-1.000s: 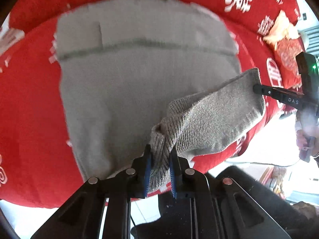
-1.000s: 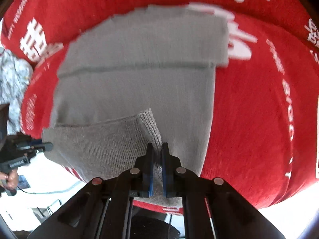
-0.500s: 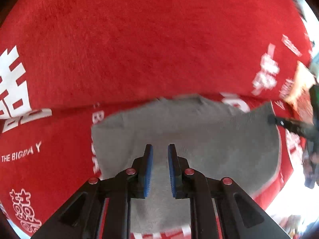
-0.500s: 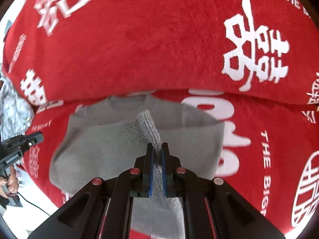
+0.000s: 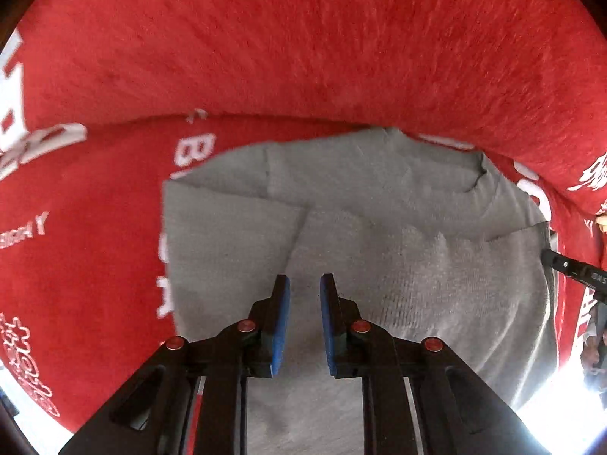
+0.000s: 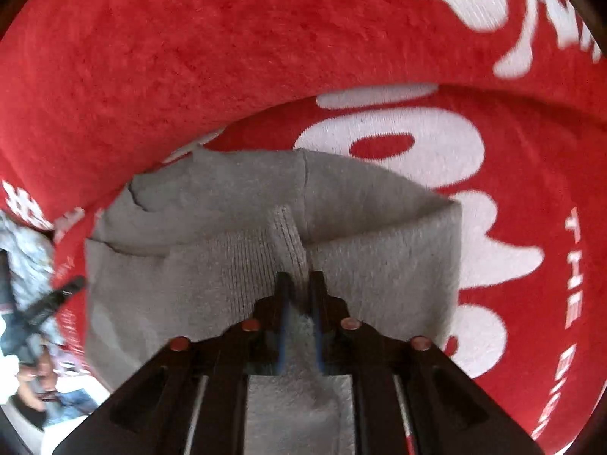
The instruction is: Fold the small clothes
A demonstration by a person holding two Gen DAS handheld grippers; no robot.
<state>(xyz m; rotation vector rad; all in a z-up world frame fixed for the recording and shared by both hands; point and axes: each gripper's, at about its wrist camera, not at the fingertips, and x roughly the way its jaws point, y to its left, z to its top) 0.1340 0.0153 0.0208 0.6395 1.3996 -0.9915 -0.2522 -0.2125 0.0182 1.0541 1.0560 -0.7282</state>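
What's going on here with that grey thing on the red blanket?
A person with a gripper in each hand is folding a small grey knit garment on a red blanket. The left gripper is open above the garment, holding nothing. The right gripper has a ribbed edge between its fingers, nearly closed.

Both fisheye views are brightly daylit with strong barrel bending toward dark vignetted corners, white glare blowing out the lower right of the left wrist view and the lower left of the right wrist view, while motion blur smears the red blanket's (image 6: 189,57) lettering.
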